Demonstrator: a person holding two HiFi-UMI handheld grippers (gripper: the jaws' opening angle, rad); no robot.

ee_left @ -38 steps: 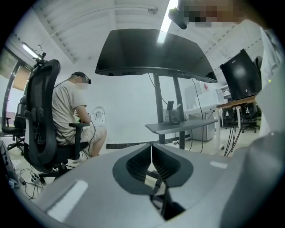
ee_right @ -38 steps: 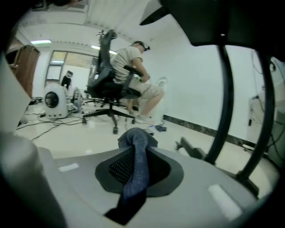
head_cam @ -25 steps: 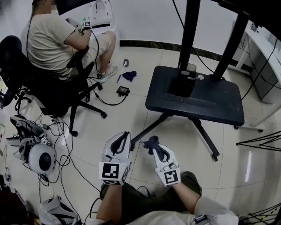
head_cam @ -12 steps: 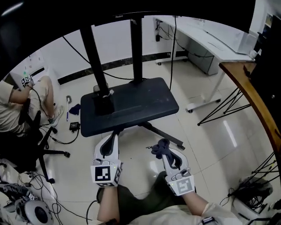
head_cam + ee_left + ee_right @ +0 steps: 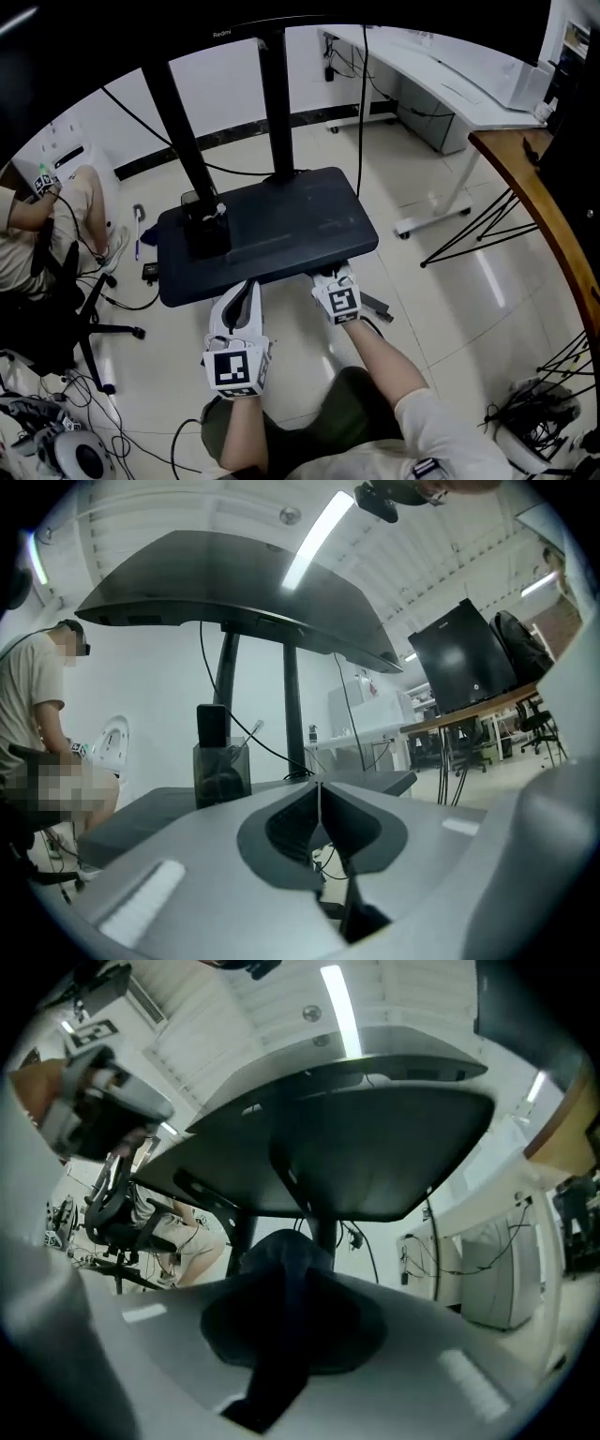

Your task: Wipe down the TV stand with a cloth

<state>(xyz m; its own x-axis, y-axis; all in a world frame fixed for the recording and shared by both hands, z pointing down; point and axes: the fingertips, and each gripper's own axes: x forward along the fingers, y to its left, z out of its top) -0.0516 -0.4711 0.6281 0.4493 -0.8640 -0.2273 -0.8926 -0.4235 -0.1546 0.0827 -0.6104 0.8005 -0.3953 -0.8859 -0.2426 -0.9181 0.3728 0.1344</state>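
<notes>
Item one: TV stand (image 5: 272,239), a black platform on wheeled legs with two dark posts (image 5: 274,103) rising from it. We note a dark holder (image 5: 202,231) on its left rear.

Item two: left gripper (image 5: 246,287), just before the platform's front edge, its jaws pressed together with nothing between them.

Item three: right gripper (image 5: 289,1281), low at the front edge and looking up at the platform's underside. We record its jaws clamped on a dark blue cloth (image 5: 281,1252), which bunches above the tips.

Item four: seated person (image 5: 28,234) on an office chair, well left.
</notes>
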